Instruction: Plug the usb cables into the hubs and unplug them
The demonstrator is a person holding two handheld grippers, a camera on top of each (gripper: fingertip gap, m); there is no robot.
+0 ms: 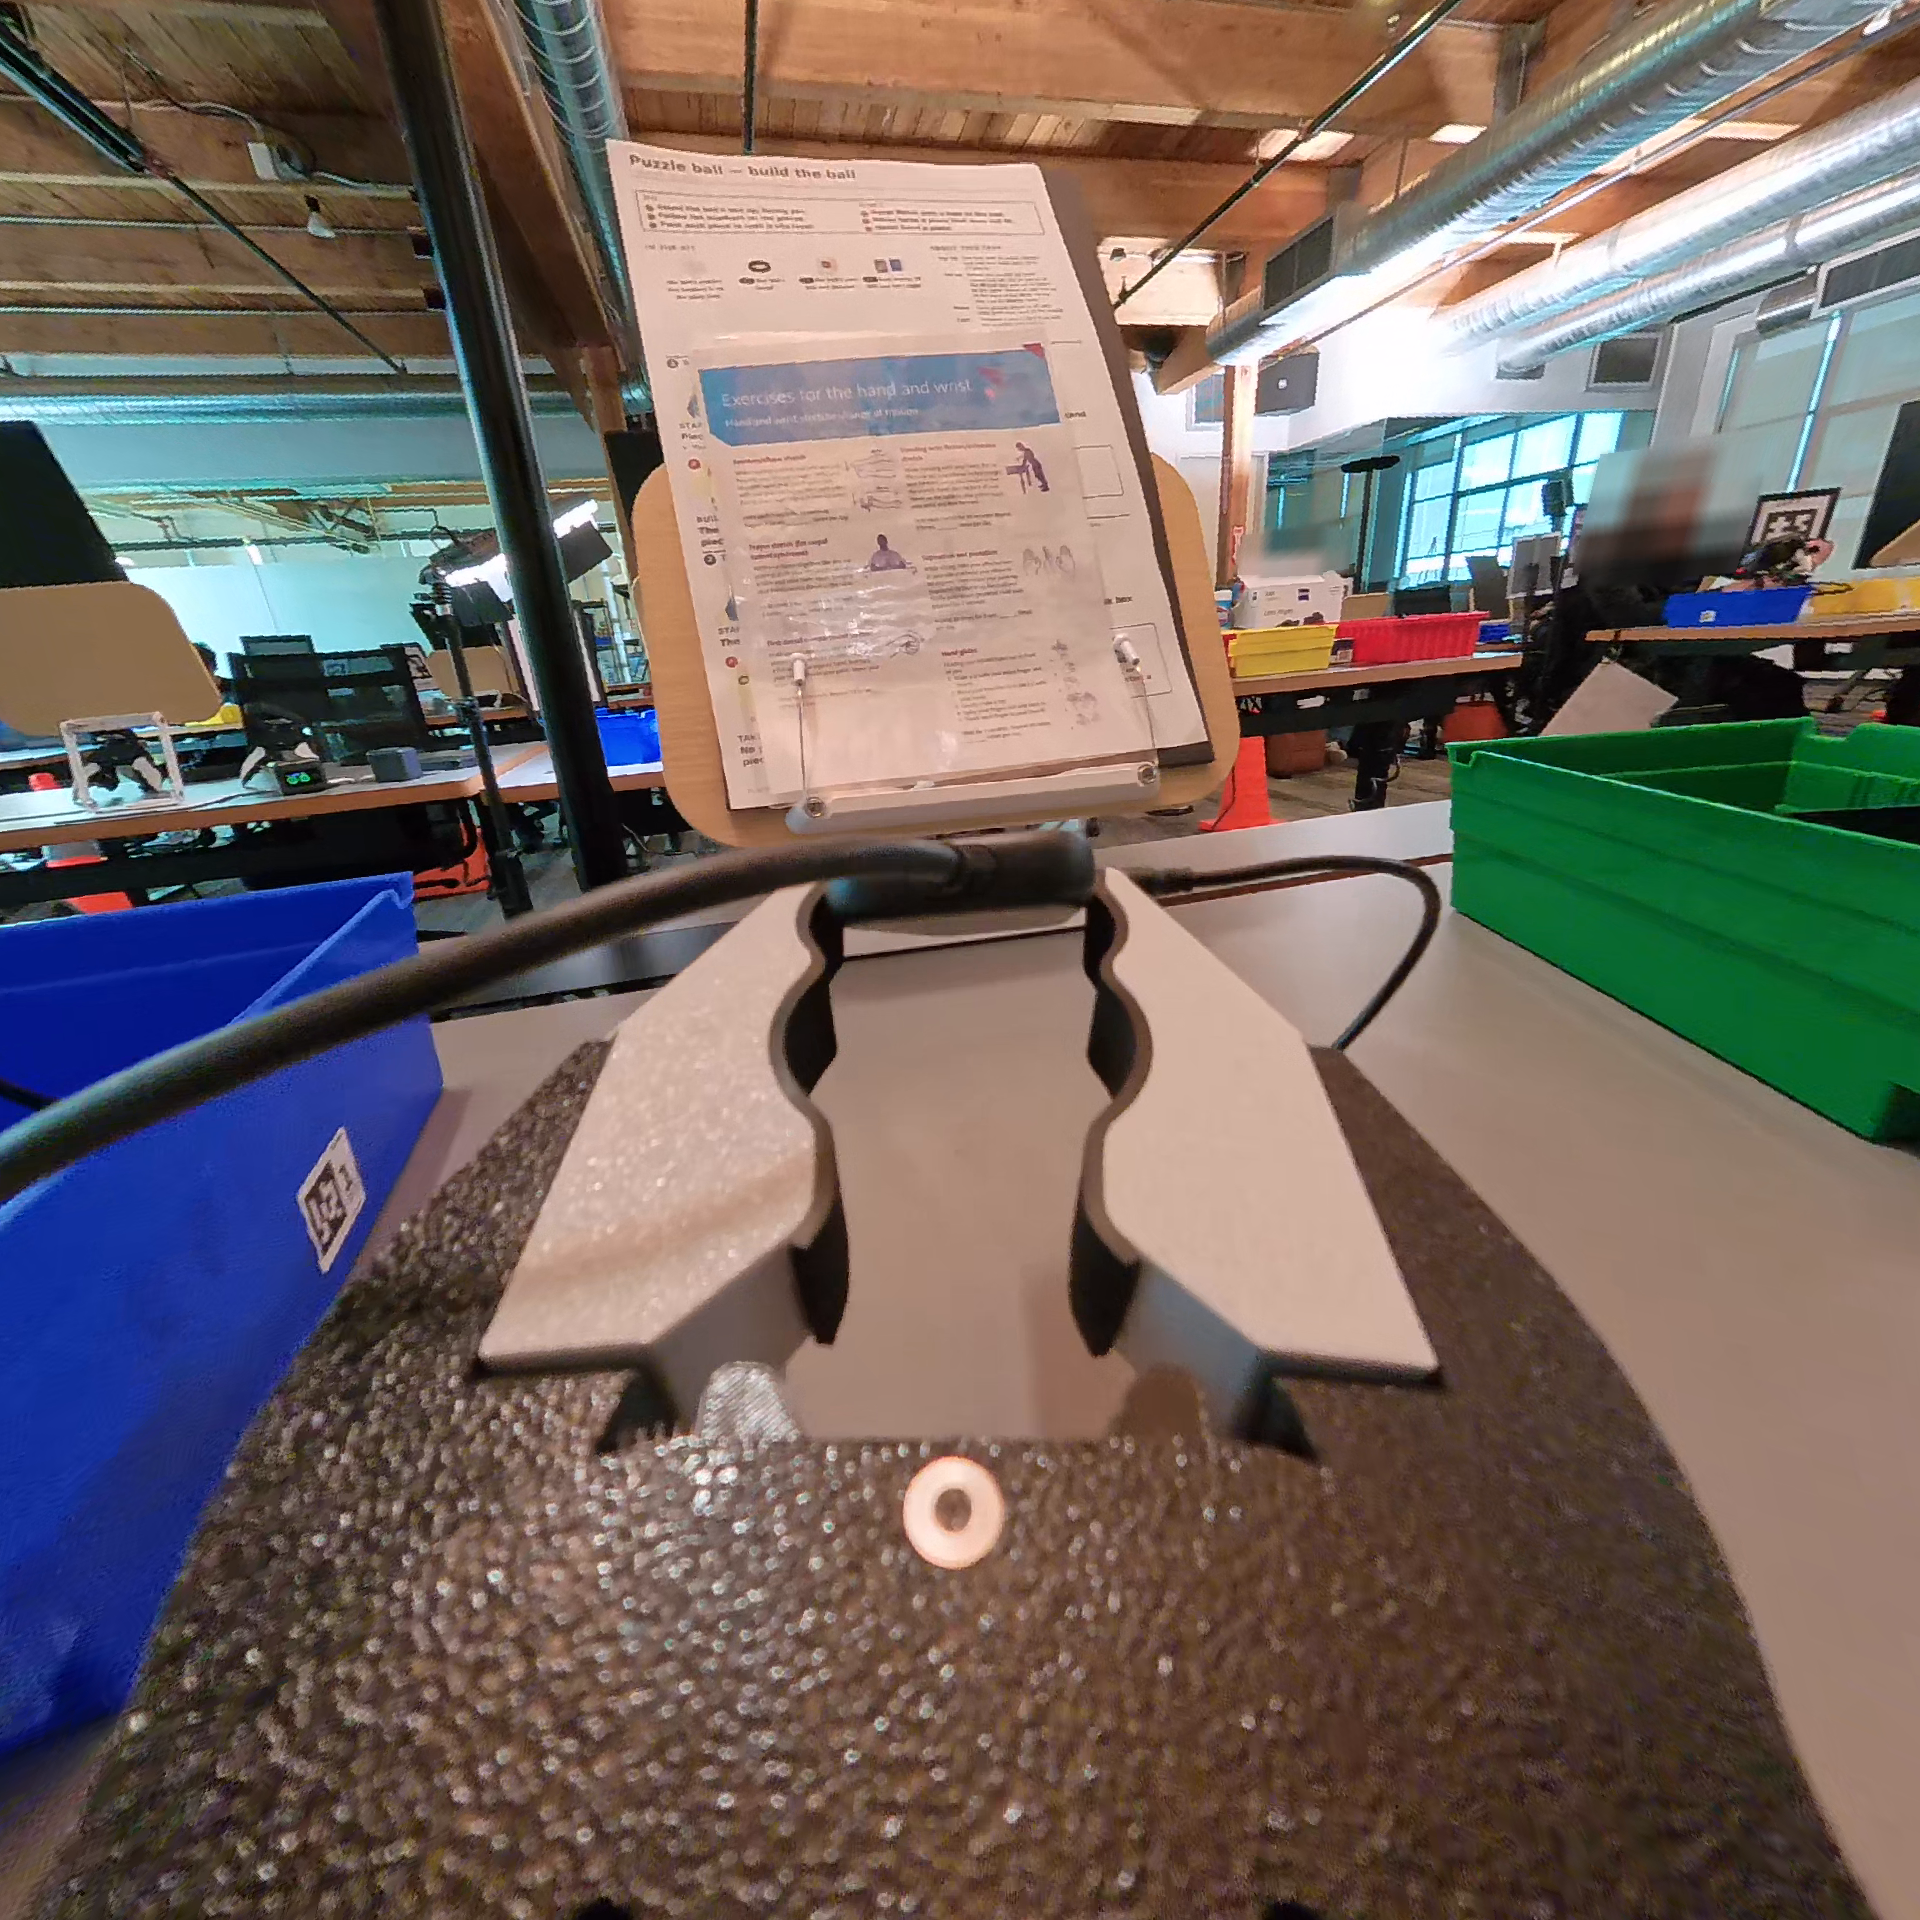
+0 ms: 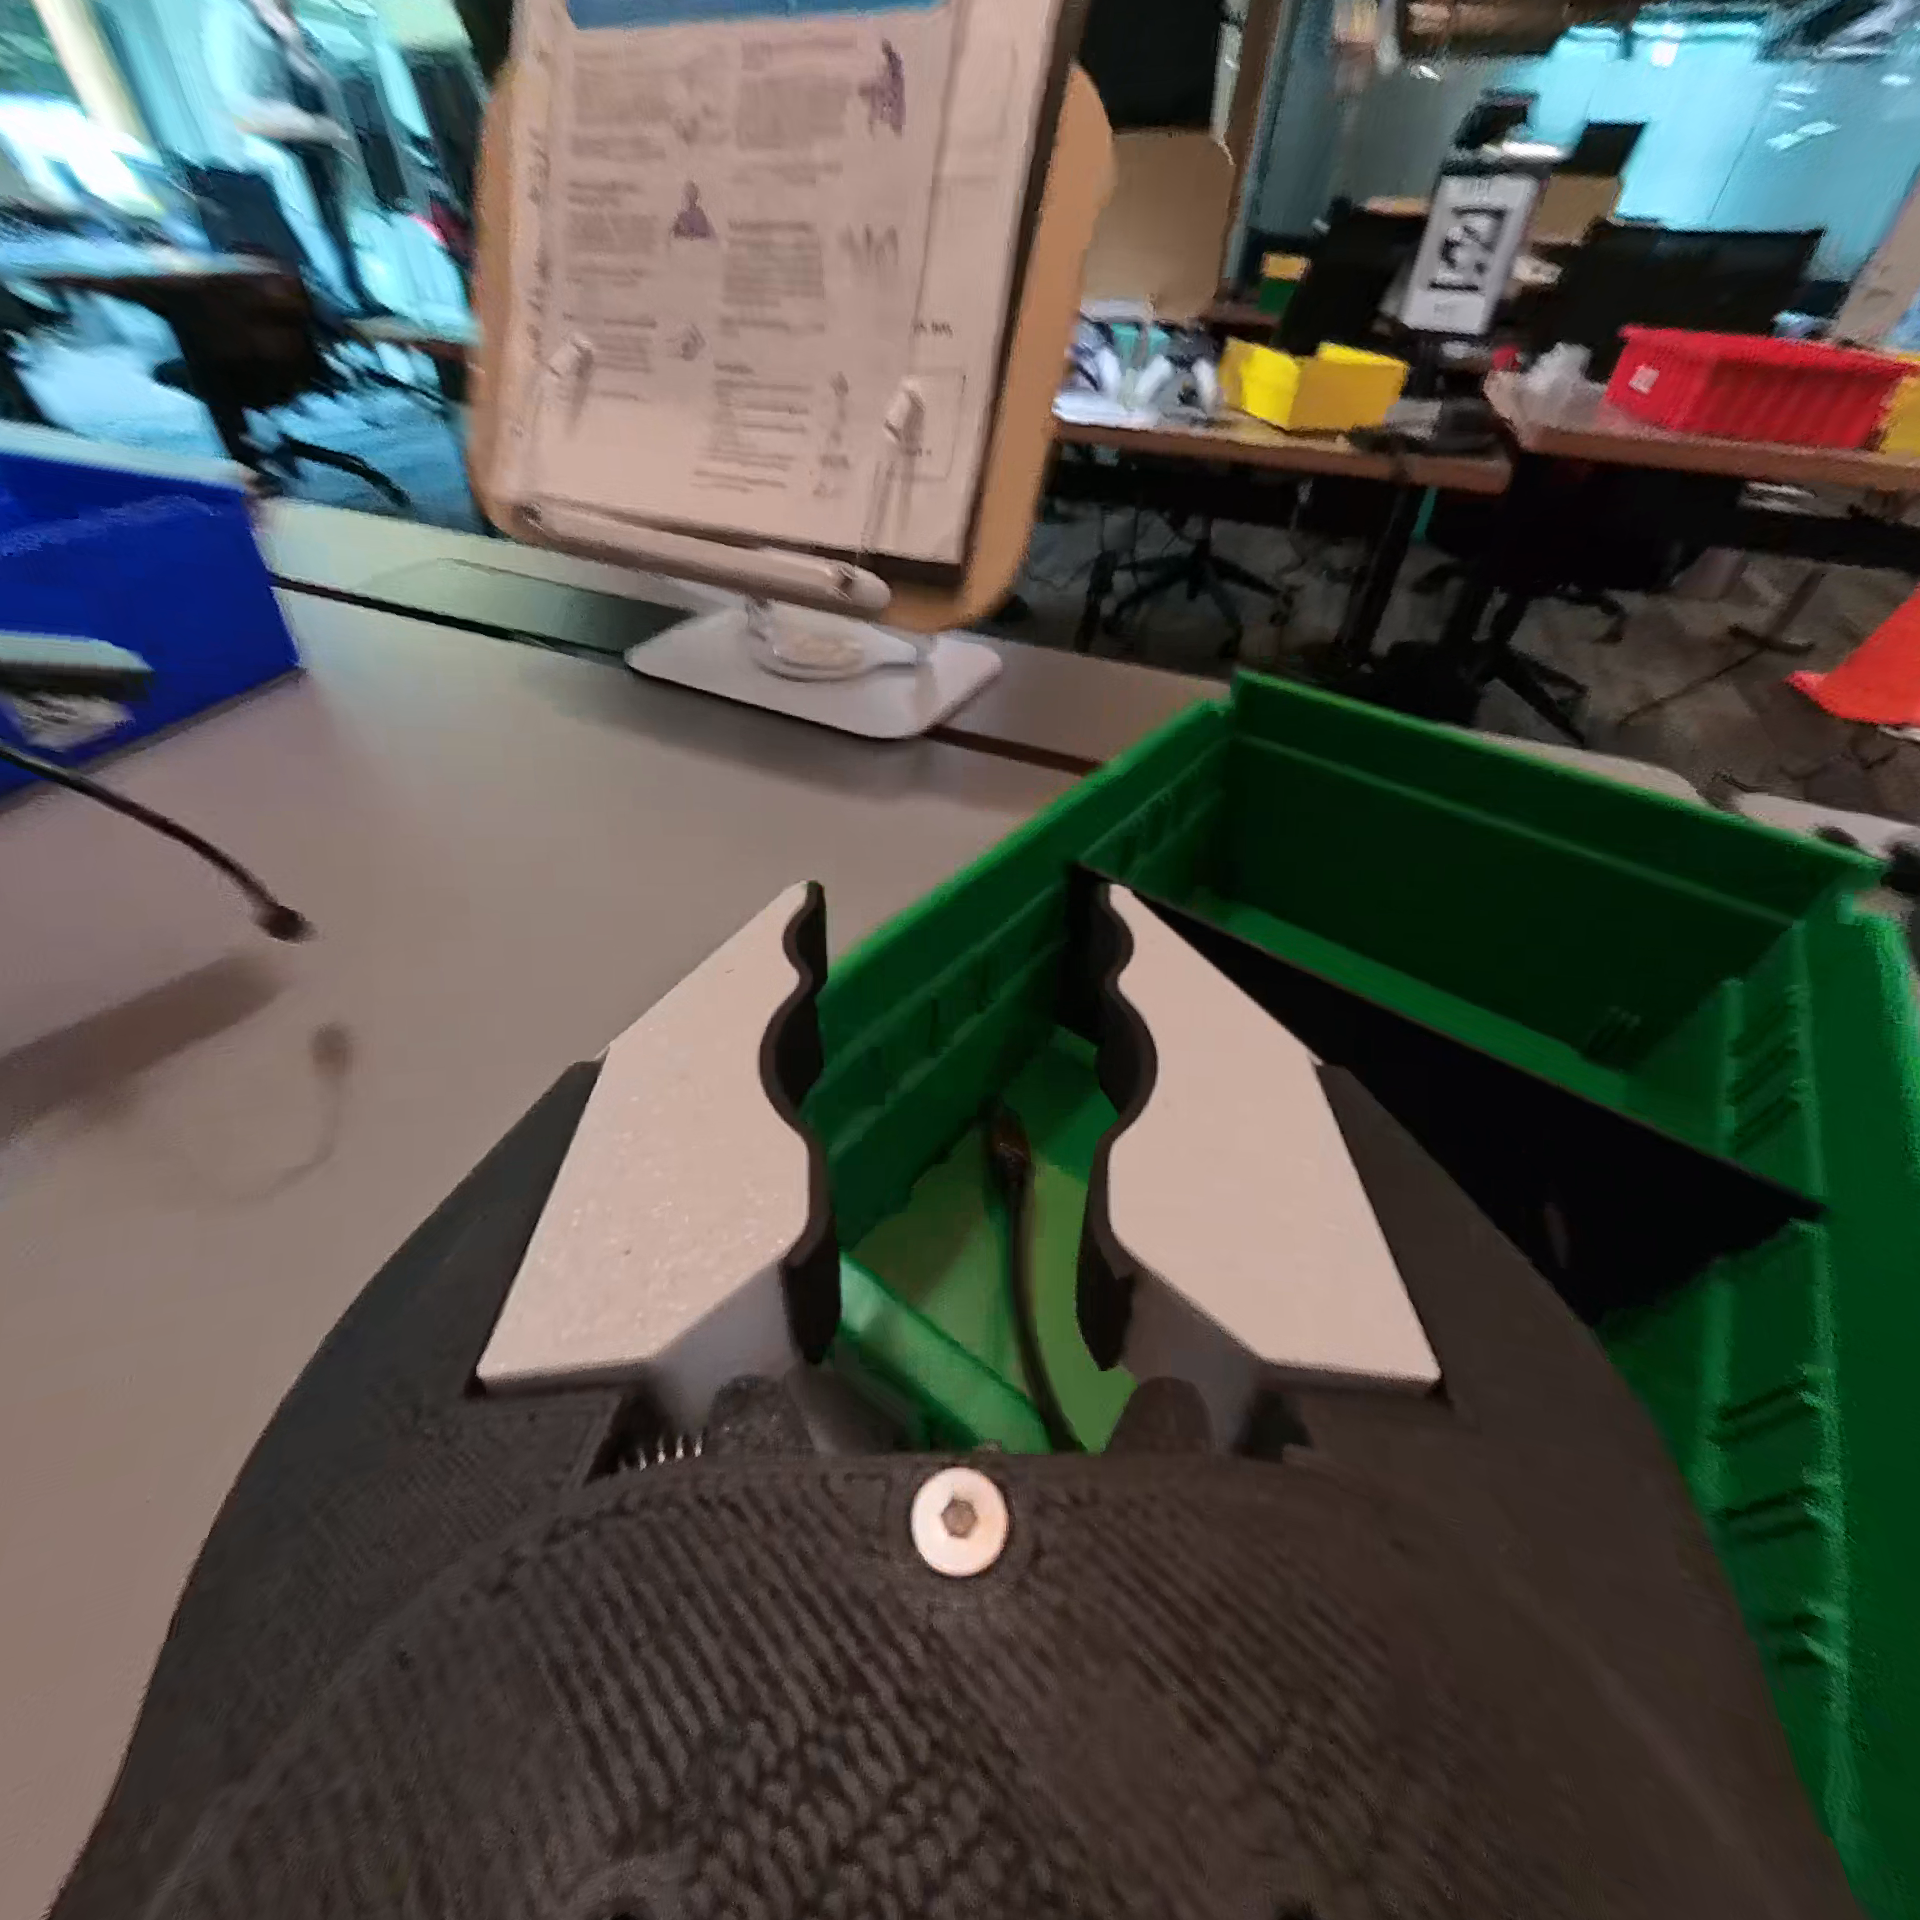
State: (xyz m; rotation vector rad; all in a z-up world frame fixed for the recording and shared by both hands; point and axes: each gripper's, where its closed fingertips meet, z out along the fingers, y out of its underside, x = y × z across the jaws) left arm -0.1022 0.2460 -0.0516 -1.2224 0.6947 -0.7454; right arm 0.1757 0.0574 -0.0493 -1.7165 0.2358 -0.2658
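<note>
My left gripper is shut on a black oblong USB hub, held across its fingertips above the grey table. A thick black cable runs from the hub to the left over the blue bin. A thin black cable leaves the hub's right end and curves down. My right gripper is open and empty above the near compartment of the green bin. A black USB cable with its plug lies in that compartment, seen between the fingers. A loose cable end hangs over the table at the left.
A blue bin stands at the left and also shows in the right wrist view. The green bin stands at the right with a black divider. A document stand with papers stands at the table's far edge, on a white base.
</note>
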